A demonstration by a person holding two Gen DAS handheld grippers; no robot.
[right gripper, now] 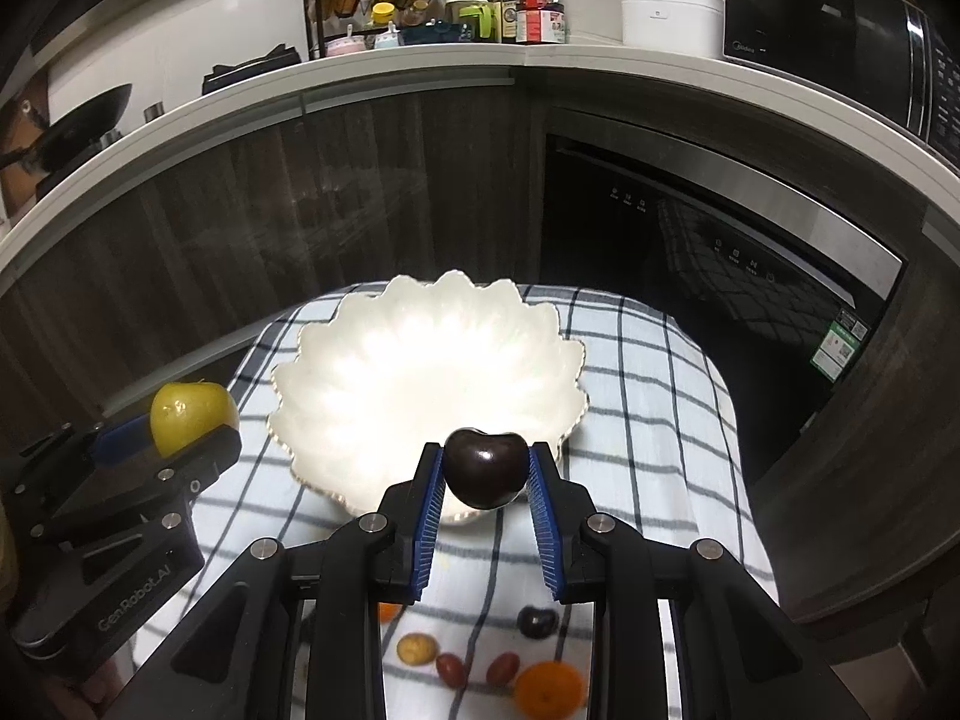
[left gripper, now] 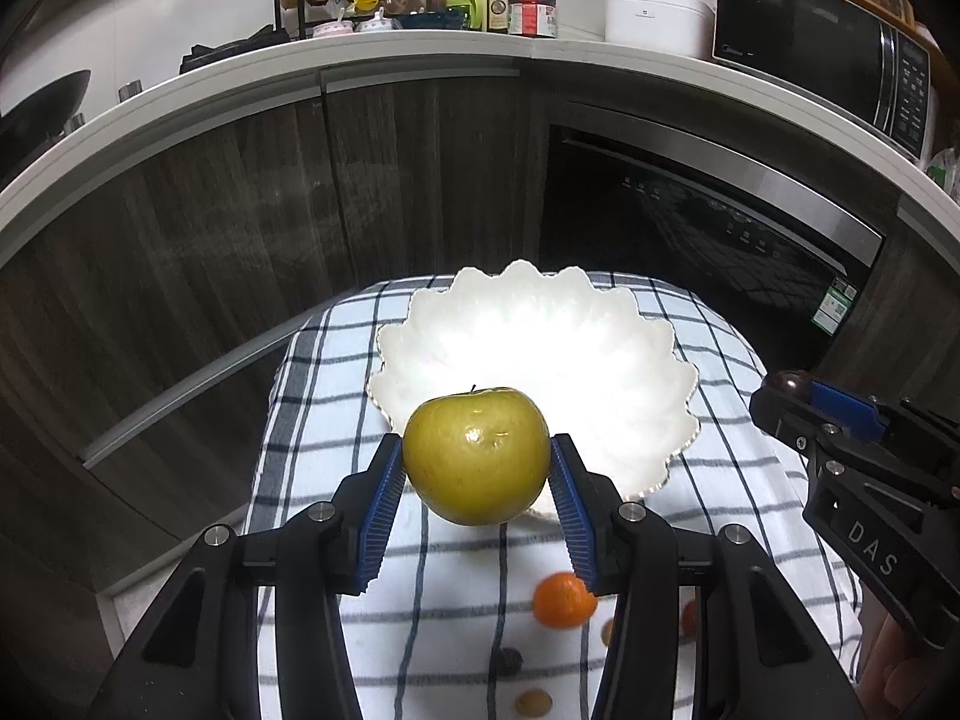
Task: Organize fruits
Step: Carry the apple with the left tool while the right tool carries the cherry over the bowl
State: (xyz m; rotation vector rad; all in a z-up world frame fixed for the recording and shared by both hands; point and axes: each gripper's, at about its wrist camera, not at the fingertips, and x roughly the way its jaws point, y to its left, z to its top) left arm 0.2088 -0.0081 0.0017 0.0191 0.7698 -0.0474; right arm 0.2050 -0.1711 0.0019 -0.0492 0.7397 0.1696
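Above the near rim of a scalloped white bowl (left gripper: 540,324), a green apple (left gripper: 476,456) hangs clamped between the blue ribbed pads of the left tongs (left gripper: 477,468), stem up, clear of the checked cloth (left gripper: 324,420) that covers the bench. Just to its right, the right tongs (right gripper: 487,474) are closed on a dark plum (right gripper: 485,467), much the smaller fruit, its cleft turned upward; it too is held off the cloth, at the bowl's near edge.

From either fruit the empty bowl lies straight ahead and a little below, on the far side of the tongs. Neither fruit has a long axis worth speaking of; both are round, so the direction of release should matter little. The two tongs sit side by side and about equally close to the bowl, the left one opposite the bowl's left half, the right one opposite its middle. Both point downward toward the dish. A short carry forward over the rim looks like all either hand needs before letting go, though the apple, being heavier, may roll once dropped.

On the near part of the cloth, beneath the tongs, loose fruit waits: an orange (right gripper: 549,690), a second dark plum (right gripper: 537,622), two small reddish fruits (right gripper: 477,669) and a small yellowish one (right gripper: 416,648). Behind the bench stand dark cabinets (left gripper: 210,240), a built-in appliance (left gripper: 708,222), and a white kitchen worktop (left gripper: 420,48) with bottles and a microwave (left gripper: 822,54).
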